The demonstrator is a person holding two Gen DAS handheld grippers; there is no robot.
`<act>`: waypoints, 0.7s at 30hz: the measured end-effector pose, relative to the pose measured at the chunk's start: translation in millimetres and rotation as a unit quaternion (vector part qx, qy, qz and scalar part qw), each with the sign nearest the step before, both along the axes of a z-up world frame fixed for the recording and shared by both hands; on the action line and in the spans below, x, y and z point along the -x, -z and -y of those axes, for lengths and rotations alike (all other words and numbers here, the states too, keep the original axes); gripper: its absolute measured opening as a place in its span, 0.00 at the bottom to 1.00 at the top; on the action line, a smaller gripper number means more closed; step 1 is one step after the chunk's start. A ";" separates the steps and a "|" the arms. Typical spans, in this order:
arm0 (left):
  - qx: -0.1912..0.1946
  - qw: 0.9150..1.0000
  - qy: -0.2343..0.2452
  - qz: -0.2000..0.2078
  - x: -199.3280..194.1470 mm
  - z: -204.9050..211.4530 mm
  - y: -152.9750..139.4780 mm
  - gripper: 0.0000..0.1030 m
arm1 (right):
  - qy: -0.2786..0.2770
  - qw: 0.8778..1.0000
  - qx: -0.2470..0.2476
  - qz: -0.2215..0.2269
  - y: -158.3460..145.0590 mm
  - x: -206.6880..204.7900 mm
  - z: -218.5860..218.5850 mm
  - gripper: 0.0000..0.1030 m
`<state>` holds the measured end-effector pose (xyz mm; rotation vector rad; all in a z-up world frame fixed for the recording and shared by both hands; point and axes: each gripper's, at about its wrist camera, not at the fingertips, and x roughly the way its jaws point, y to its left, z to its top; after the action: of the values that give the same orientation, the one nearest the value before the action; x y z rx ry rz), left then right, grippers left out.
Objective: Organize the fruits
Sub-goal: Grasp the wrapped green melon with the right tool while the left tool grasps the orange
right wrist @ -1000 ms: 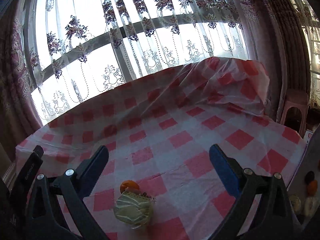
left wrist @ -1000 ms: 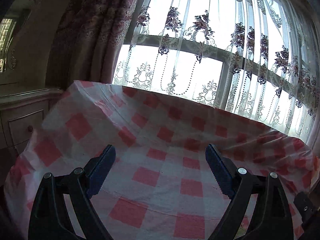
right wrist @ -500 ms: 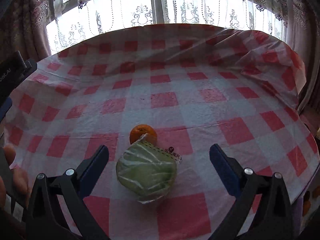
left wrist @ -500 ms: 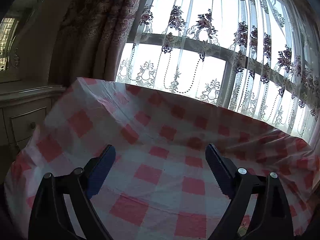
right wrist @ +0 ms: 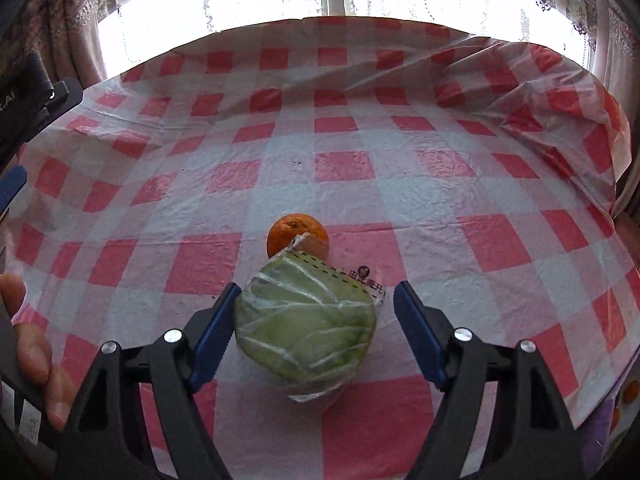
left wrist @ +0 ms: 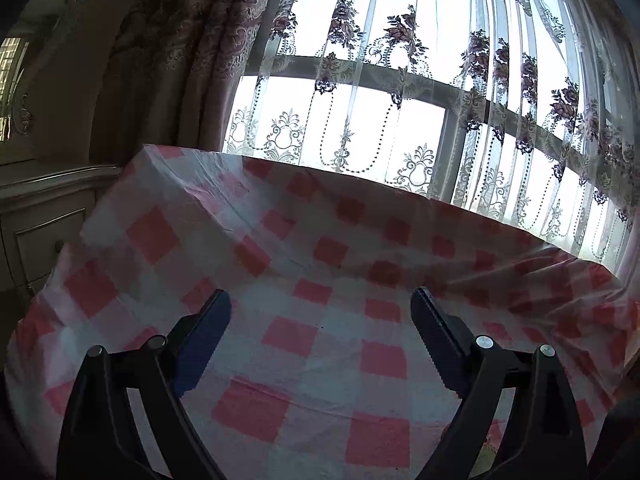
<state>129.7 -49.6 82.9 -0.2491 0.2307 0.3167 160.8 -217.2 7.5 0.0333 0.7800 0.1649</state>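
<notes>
Here's the right gripper point(right wrist: 316, 300), tilted down over the table point(right wrist: 520, 184), and its jaws are closing around a plastic-wrapped cabbage point(right wrist: 306, 326). The cabbage sits squarely between the two blue pads: the left pad looks to be touching the wrap, or just about, while the right pad stands a little apart from it, a strip of cloth showing in the gap. Not a firm pinch yet.

The cabbage lies near the table's near edge, roughly midway along it, on a red-and-white checked tablecloth point(right wrist: 340, 168) with a clear plastic sheet over it. A printed label point(right wrist: 366, 280) sticks out from the wrap on its far right side. Right behind the cabbage, touching its twisted wrap end, sits an orange point(right wrist: 294, 230), a bit farther in toward the table's middle.

At the left border of the right wrist view, fingers of a person's hand point(right wrist: 28, 344) show, with dark parts of the other tool above them.

Over to the left gripper point(left wrist: 320, 316): its fingers are spread wide, nothing between them, only bare checked cloth. It points across the table's left part toward the far edge. Beyond that edge hang a lace curtain point(left wrist: 400, 80) with flower embroidery against a bright window, and a heavy patterned drape point(left wrist: 180, 52). A pale cabinet point(left wrist: 44, 232) stands off the table's left side.
</notes>
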 end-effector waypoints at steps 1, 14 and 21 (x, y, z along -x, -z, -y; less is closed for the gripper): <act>0.000 1.000 0.001 0.000 -0.2 0.4 0.0 0.86 | 0.000 1.000 -0.003 0.000 -0.3 0.7 1.3 0.73; 0.001 0.996 0.073 -0.040 -17.7 18.3 12.3 0.86 | 0.030 0.999 -0.044 0.008 -4.1 13.1 27.0 0.62; -0.014 0.981 0.173 -0.091 -37.1 51.4 27.1 0.84 | 0.101 0.994 -0.046 0.021 -7.2 19.8 54.2 0.62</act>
<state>166.8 -101.0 55.8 -0.1487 0.4442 -0.0034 141.0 -271.4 14.8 0.1959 0.7226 0.0089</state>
